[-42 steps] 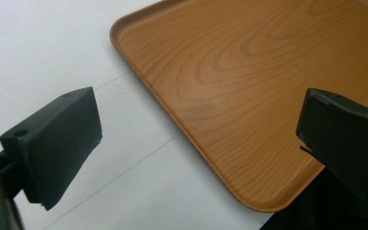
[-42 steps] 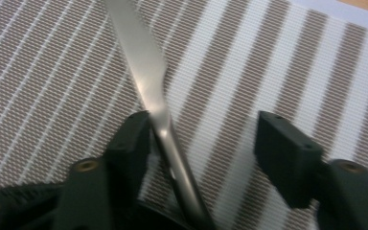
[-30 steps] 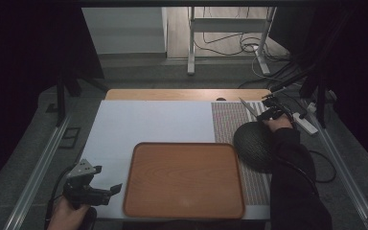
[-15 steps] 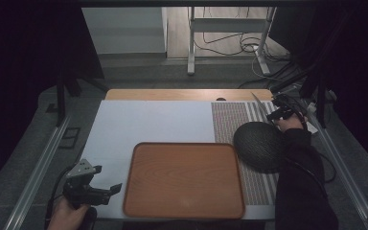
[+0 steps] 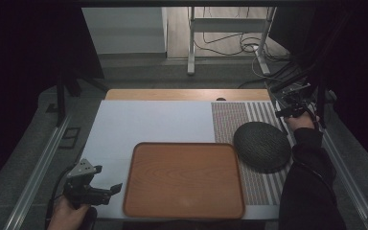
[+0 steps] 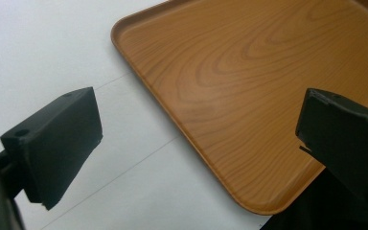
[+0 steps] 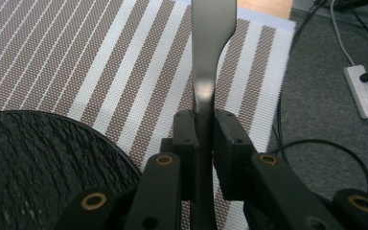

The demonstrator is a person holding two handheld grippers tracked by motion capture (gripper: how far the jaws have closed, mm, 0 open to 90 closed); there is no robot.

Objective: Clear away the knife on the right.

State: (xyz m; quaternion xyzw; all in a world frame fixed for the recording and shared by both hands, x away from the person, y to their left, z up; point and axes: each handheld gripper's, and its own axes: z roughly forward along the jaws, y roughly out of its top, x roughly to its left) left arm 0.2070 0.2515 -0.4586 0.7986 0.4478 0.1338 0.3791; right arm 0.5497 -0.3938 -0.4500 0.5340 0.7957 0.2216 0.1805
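An empty wooden tray [image 5: 184,179] lies at the near middle of the table. Its corner [image 6: 249,96] fills much of the left gripper view. My left gripper [image 5: 109,186] hovers just left of the tray, jaws wide open [image 6: 199,139] with nothing between them. A dark round textured plate [image 5: 261,146] rests on the striped placemat [image 5: 235,120], right of the tray. Beyond the plate, at the mat's right edge, my right gripper [image 5: 290,112] is shut [image 7: 204,124] on a flat metal utensil [image 7: 210,48]. The utensil points away along the jaws, and its far end is cut off.
A white mat [image 5: 148,124] covers the table's left and middle, with a bare wooden strip [image 5: 187,94] at the back. On the grey floor to the right lie a power strip [image 7: 366,91] and cables [image 7: 316,143]. A metal rail [image 5: 38,163] runs along the left side.
My right hand has carried the utensil to the right, from over the placemat to its right edge, uncovering more of the dark plate. The left gripper has stayed put.
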